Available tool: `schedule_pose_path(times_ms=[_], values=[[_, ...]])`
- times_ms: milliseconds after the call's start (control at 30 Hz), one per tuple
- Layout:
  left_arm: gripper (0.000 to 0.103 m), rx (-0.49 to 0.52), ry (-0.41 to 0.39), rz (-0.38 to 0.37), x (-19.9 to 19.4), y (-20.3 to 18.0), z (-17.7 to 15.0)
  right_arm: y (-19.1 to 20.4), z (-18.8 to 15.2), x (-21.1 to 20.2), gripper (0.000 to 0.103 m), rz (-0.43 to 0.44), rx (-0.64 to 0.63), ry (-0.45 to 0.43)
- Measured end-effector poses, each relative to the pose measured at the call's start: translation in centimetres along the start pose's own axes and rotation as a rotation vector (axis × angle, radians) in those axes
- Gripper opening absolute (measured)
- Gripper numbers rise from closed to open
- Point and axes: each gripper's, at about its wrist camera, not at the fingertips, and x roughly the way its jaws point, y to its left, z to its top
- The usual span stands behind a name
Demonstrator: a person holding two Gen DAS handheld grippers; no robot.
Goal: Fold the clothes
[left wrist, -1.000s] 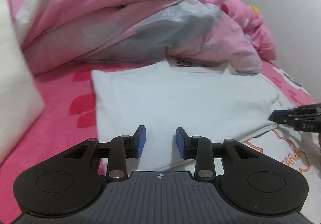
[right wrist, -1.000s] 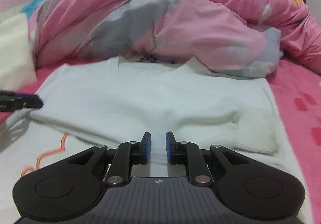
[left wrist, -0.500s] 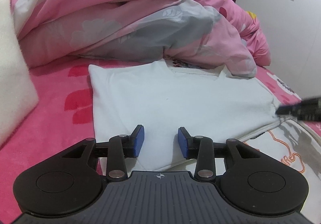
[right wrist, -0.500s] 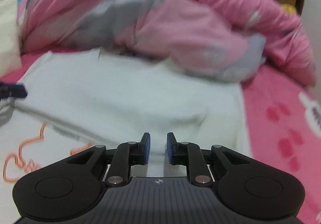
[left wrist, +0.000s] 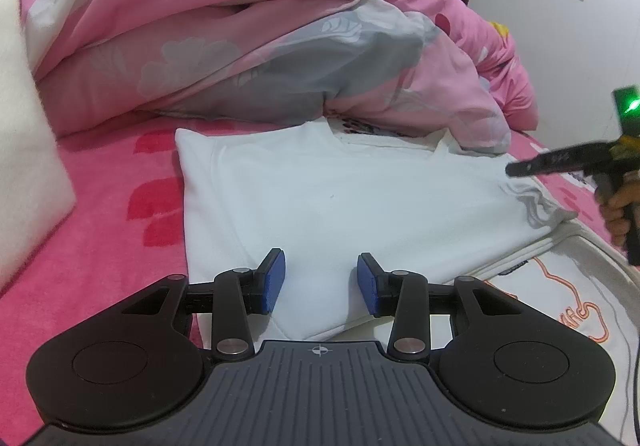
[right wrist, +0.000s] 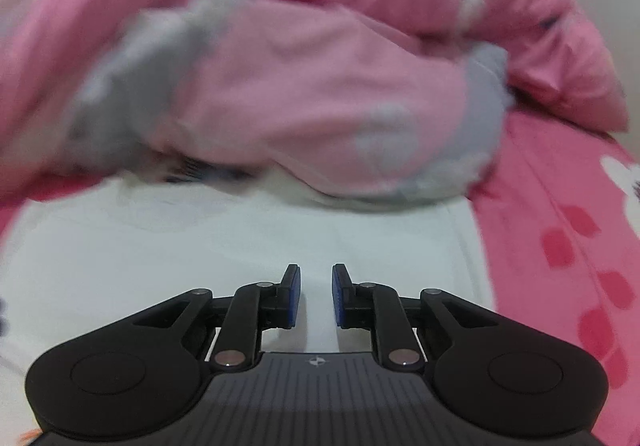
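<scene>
Currently, garment: white top (left wrist: 344,202) spread flat on the pink bed (left wrist: 100,230), collar end tucked against the heaped pink and grey duvet (left wrist: 248,46); folded layer lying over a second white layer with an orange print (left wrist: 576,310).
Handling: soft, light, limp cloth by the look of it; likely to sag and drag if lifted by one point, unlikely to slip from padded fingers.
Where to grip: probably a doubled edge or corner, such as the near hem below the left claw or the rumpled right corner; thin flat middle hard to pinch.
Left claw (left wrist: 320,282): jaws moderately apart with nothing between them, angled down over the near edge of the top.
Right claw (right wrist: 316,294): jaws narrowly apart, nothing pinched, tilted down above the white cloth; surroundings blurred.
Right hand (left wrist: 618,206): seen from the left wrist view at the far right edge, wrapped round its handle, claw tip raised clear of the rumpled corner.
</scene>
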Motion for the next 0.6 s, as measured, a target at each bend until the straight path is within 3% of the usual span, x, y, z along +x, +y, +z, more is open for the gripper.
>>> schedule_pose_path(times_ms=[67, 167, 300, 367, 500, 600], values=[[0.040, 0.004, 0.000, 0.003, 0.0, -0.1, 0.0, 0.8, 0.5, 0.8, 0.018, 0.062, -0.023, 0.041], [0.040, 0.008, -0.001, 0.005, 0.0, -0.1, 0.0, 2.3, 0.5, 4.3, 0.017, 0.053, -0.058, 0.131], [0.040, 0.000, -0.004, 0.000, -0.1, 0.1, -0.1, 3.0, 2.1, 4.8, 0.018, -0.073, -0.036, 0.073], [0.040, 0.001, -0.003, 0.001, 0.0, 0.0, -0.1, 3.9, 2.4, 3.3, 0.018, 0.009, -0.054, 0.061], [0.041, 0.010, -0.002, 0.007, 0.0, -0.1, 0.0, 7.0, 1.9, 3.2, 0.018, 0.166, -0.164, 0.168], [0.045, 0.009, -0.006, 0.005, 0.0, -0.1, 0.0, 8.7, 2.1, 6.3, 0.018, 0.145, -0.208, 0.204]])
